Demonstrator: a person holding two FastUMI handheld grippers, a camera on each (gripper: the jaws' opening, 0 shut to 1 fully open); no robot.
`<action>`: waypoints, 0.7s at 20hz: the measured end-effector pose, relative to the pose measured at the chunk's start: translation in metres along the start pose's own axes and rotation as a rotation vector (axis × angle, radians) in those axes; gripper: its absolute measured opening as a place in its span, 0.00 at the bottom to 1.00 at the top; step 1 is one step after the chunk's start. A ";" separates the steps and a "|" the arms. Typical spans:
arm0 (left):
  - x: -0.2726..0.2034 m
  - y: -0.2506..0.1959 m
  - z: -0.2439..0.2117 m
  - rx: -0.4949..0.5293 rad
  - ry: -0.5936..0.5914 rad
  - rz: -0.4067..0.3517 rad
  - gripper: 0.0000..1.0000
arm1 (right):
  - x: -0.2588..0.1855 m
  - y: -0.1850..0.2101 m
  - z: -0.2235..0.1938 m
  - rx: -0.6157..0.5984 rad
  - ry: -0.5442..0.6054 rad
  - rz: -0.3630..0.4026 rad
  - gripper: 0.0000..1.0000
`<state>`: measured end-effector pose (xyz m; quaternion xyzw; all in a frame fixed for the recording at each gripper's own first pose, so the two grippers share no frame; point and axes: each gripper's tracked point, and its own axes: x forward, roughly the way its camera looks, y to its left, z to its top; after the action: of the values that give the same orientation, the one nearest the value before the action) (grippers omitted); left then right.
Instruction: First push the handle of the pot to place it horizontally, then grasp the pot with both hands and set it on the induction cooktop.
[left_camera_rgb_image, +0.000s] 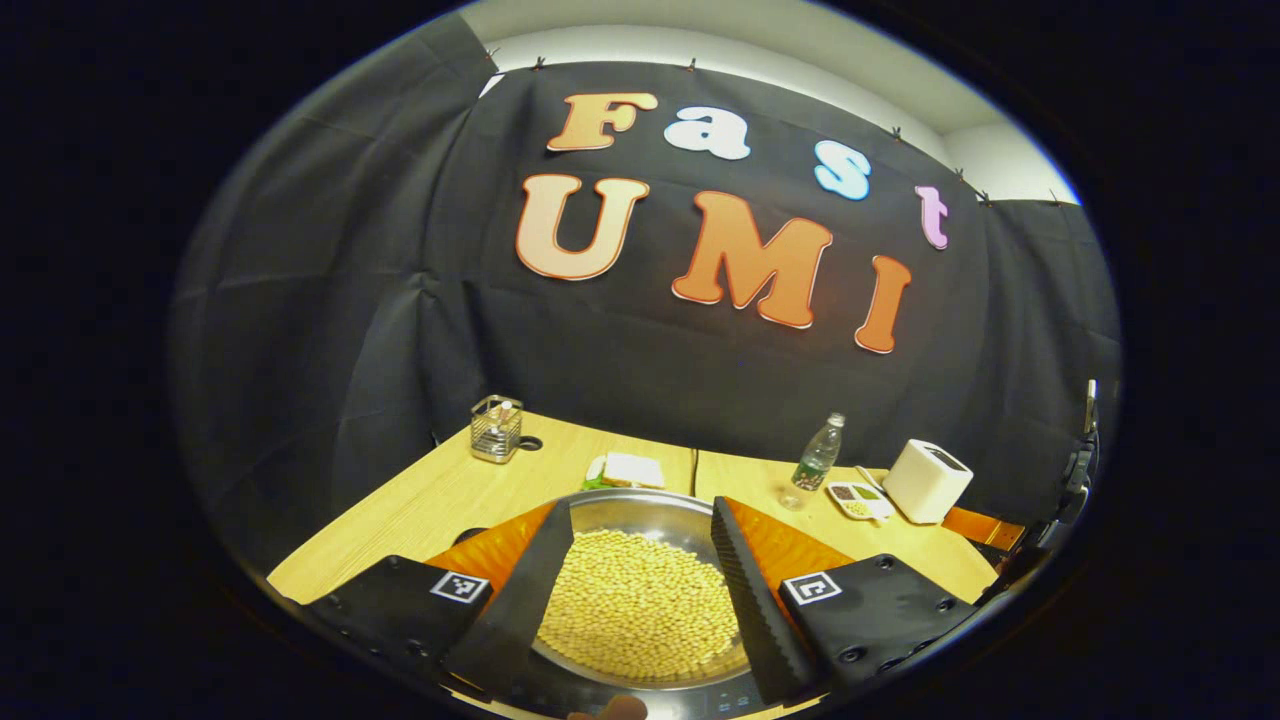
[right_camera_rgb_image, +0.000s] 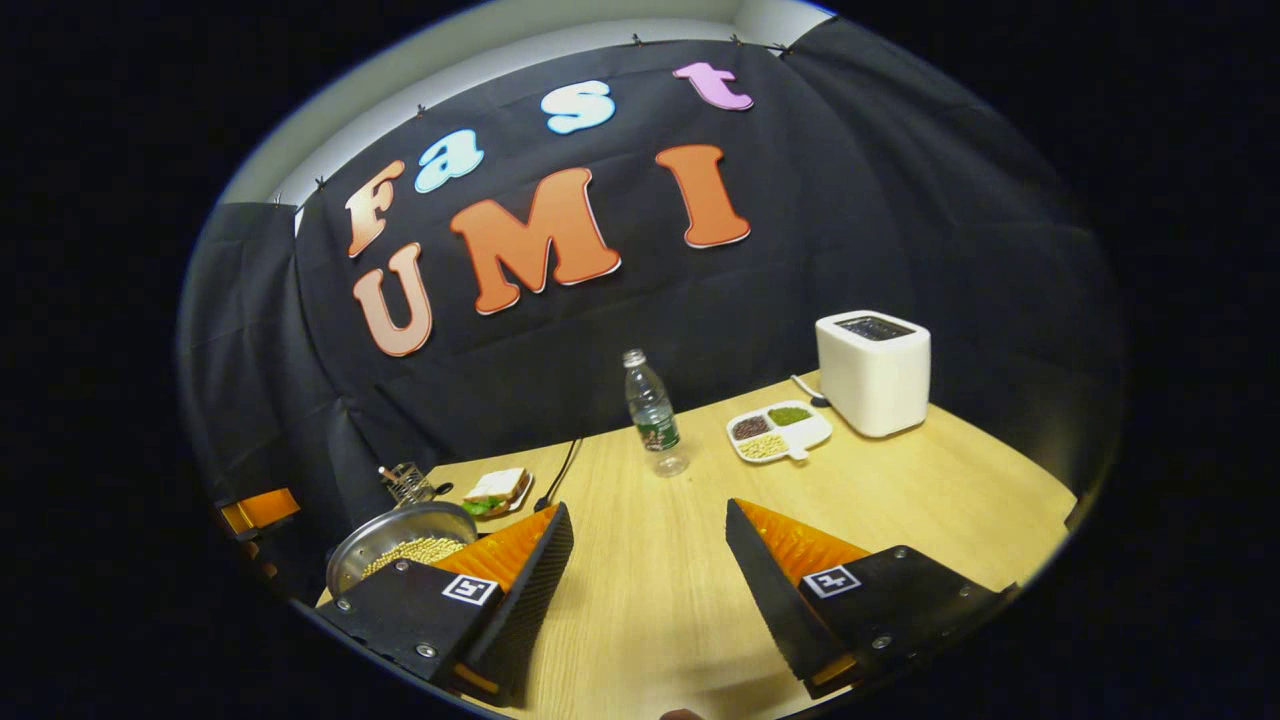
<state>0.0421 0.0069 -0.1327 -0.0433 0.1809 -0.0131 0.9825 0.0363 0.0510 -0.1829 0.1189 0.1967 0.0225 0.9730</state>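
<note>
1. In the left gripper view, the left gripper (left_camera_rgb_image: 640, 590) is seen with its jaws spread wide, both fingers hanging over the pot (left_camera_rgb_image: 640, 600); no finger is pressed on it.
2. The pot is a round metal vessel filled with yellow beans (left_camera_rgb_image: 640, 610). Its near rim sits over a dark panel (left_camera_rgb_image: 640, 700) at the bottom edge of that view; whether this panel is the cooktop cannot be told.
3. The pot's handle cannot be made out in either view.
4. In the right gripper view, the right gripper (right_camera_rgb_image: 650, 570) is likewise seen open, with bare wooden table (right_camera_rgb_image: 650, 600) between its fingers and nothing held.
5. In that view the pot (right_camera_rgb_image: 400, 545) is seen off to the left, partly hidden behind the gripper's left finger, near the table's edge.
6. The toaster (right_camera_rgb_image: 873, 372), the water bottle (right_camera_rgb_image: 652, 412) and the divided snack tray (right_camera_rgb_image: 778, 432) are shown large in the right gripper view; in the left gripper view they appear small at the far right.
7. A sandwich on a plate (right_camera_rgb_image: 497, 490) lies just behind the pot in both views.
8. A wire holder (left_camera_rgb_image: 496, 428) stands on the table's far left corner.
</note>
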 end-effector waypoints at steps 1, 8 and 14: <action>0.002 -0.012 0.003 0.013 -0.009 -0.009 0.92 | -0.005 -0.012 0.013 0.000 -0.022 -0.014 0.95; 0.002 -0.107 0.044 0.032 -0.050 -0.116 1.00 | -0.049 -0.085 0.099 -0.034 -0.161 -0.111 0.95; -0.016 -0.136 0.105 0.015 -0.157 -0.108 0.97 | -0.099 -0.107 0.169 -0.113 -0.281 -0.152 0.95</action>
<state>0.0632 -0.1191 -0.0167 -0.0465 0.1004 -0.0641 0.9918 0.0107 -0.0995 -0.0197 0.0509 0.0657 -0.0569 0.9949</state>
